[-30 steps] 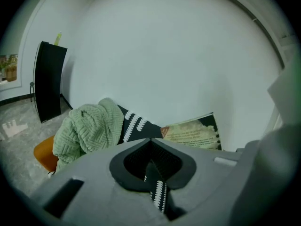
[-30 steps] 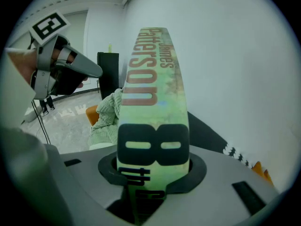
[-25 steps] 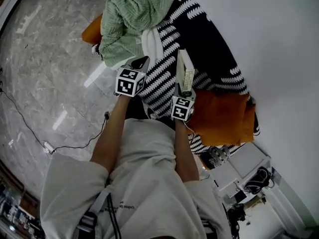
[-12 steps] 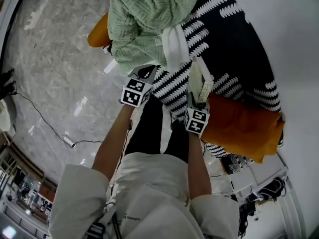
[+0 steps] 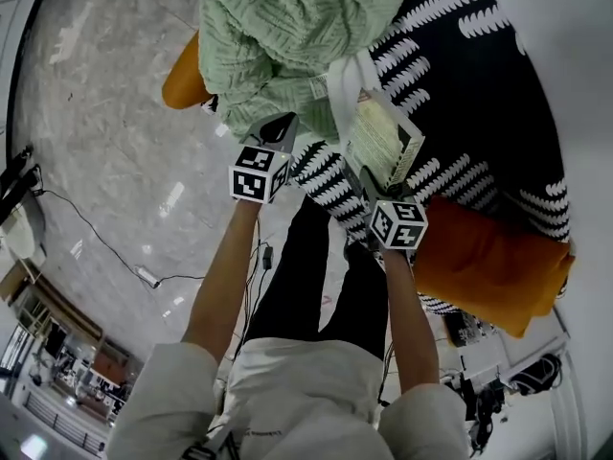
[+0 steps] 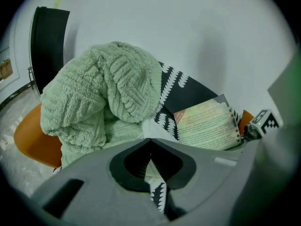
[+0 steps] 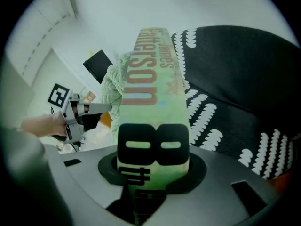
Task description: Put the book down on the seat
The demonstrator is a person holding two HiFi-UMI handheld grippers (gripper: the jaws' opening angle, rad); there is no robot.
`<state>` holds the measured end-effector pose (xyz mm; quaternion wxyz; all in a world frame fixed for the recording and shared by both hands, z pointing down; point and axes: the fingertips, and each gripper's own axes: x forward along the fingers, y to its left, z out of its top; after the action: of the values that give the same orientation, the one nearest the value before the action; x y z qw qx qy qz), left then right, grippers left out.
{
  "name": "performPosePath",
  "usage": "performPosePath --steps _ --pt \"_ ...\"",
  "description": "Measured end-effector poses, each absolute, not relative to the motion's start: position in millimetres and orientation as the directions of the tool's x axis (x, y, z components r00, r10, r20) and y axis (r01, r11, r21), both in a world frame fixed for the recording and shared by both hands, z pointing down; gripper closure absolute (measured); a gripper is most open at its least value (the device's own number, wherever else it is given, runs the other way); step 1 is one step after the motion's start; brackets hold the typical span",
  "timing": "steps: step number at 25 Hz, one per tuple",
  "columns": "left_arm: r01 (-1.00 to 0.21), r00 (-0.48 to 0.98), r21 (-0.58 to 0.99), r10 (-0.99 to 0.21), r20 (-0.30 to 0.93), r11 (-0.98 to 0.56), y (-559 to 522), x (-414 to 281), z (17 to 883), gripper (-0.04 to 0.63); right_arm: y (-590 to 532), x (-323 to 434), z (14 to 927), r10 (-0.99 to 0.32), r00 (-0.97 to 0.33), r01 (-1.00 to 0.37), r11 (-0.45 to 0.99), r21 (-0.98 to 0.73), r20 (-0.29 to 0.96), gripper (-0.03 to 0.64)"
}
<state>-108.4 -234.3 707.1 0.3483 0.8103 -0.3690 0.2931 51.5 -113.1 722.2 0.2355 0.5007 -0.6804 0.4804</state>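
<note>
In the head view the right tool (image 5: 372, 177) holds the book (image 5: 381, 140) at one o'clock, over the black patterned seat (image 5: 469, 84); in the left gripper view the left tool (image 6: 150, 142) is closed and empty, with the book at two o'clock; and in the right gripper view the jaws clamp the book's spine.

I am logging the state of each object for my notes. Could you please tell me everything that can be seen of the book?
The book is a thick, closed paperback. Its spine is pale green with reddish letters reading James Patterson. The cover facing up is cream, with small print and an orange corner label. The right gripper clamps its lower end and holds it tilted over the black-and-white throw. Whether it touches the throw is unclear.
</note>
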Motion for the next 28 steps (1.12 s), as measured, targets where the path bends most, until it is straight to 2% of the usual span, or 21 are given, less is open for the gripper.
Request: performPosePath --steps 5,9,21,25,28 --pt "-0.794 0.554 0.344 -0.363 0.749 -0.501 -228.0 -108.5 731.8 0.589 -131.0 14.5 737.7 -0.492 -0.608 -0.686 -0.069 -0.724 0.623 0.459" --pt "-0.785 0.556 0.344 -0.343 0.757 -0.515 -227.7 -104.7 749.0 0.589 -141.5 -0.2 761.7 -0.499 -0.685 -0.537 -0.147 -0.831 0.531 0.459" --pt "-0.777 0.575 0.368 -0.339 0.744 -0.51 -243.9 -105.2 756.7 0.589 -173.8 -24.1 772.8 -0.564 -0.709 -0.361 -0.224 -0.905 0.423 0.457" --pt "-0.779 0.576 0.371 -0.342 0.742 -0.506 -244.2 -113.8 754.8 0.59 -204.4 -39.6 766.4 -0.636 -0.697 -0.264 -0.199 -0.944 0.33 0.457" --pt "-0.772 0.587 0.39 -0.326 0.741 -0.502 -229.6 -104.9 754.9 0.59 -201.3 -30.4 770.9 -0.642 -0.676 -0.259 -0.252 -0.933 0.361 0.457"
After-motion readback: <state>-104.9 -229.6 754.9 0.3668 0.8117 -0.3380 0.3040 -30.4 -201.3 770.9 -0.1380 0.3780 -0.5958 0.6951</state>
